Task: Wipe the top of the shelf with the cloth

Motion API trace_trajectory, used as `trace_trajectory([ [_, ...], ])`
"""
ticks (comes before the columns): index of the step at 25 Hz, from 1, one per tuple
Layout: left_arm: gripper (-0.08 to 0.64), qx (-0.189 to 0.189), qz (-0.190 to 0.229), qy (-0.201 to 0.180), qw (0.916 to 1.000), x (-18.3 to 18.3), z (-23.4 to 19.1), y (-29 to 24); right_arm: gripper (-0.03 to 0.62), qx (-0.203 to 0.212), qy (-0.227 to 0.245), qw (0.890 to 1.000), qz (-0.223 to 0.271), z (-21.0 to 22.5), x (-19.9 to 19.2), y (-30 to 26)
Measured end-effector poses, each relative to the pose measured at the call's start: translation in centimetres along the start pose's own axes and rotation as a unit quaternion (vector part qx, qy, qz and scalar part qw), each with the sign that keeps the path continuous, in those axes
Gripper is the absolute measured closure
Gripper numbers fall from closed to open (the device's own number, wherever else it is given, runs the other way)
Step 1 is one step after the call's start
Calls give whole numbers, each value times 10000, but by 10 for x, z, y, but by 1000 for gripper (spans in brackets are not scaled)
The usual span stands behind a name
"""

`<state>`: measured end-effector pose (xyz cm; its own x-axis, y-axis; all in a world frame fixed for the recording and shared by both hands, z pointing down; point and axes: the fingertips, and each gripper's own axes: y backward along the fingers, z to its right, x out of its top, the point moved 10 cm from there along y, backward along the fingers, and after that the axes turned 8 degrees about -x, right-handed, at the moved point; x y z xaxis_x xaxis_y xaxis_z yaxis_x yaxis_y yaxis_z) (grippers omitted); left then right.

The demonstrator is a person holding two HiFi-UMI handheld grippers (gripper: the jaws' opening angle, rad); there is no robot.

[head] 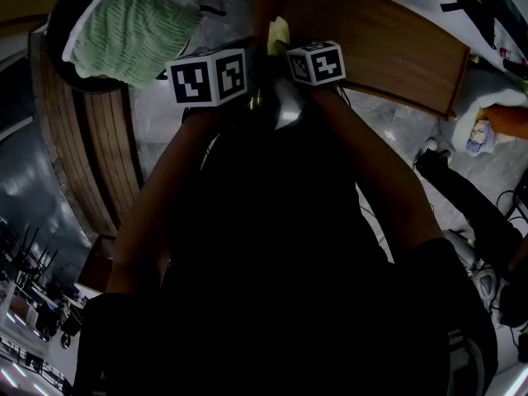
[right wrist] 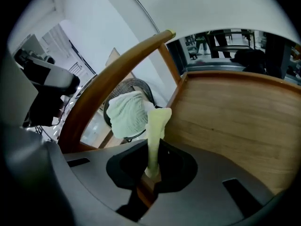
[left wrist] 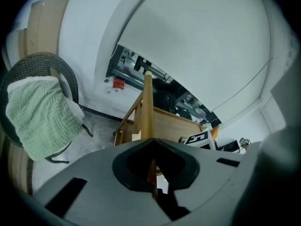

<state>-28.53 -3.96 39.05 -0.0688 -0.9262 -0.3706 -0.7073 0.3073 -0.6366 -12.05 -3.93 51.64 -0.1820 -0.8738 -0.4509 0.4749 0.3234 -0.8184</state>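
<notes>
Not yet wiping, judging by position: cloth (right wrist: 154, 126) clamped in right gripper (right wrist: 150, 175) jaws, left gripper (left wrist: 153, 168) jaws together and empty. Next, likely: press cloth flat onto shelf (right wrist: 235, 121) top at right.

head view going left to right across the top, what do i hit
green towel → left hand-held gripper's marker cube → yellow cloth → right hand-held gripper's marker cube → wooden shelf board
</notes>
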Motion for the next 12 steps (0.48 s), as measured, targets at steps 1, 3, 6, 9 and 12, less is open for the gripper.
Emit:
trace_trajectory([
  [1,549,-14,-34,-15,10000,0,-1,0,549,-3,-2,10000,-63,-3,0,-3],
  [3,549,-42,-97,-41,9999,0,-2,-1,549,-164,70,9997,-189,-5,0,-5],
  [6,549,-96,-186,-76,9998,-1,-1,-4,549,-345,74,9988,-327,-1,-5,-9],
  [9,549,-186,-216,-35,9996,-2,2,-9,548,-442,205,9978,-444,4,-6,-7],
  [12,549,-249,-250,-36,9994,-2,12,-19,548,-300,520,9979,-245,6,0,-4],
])
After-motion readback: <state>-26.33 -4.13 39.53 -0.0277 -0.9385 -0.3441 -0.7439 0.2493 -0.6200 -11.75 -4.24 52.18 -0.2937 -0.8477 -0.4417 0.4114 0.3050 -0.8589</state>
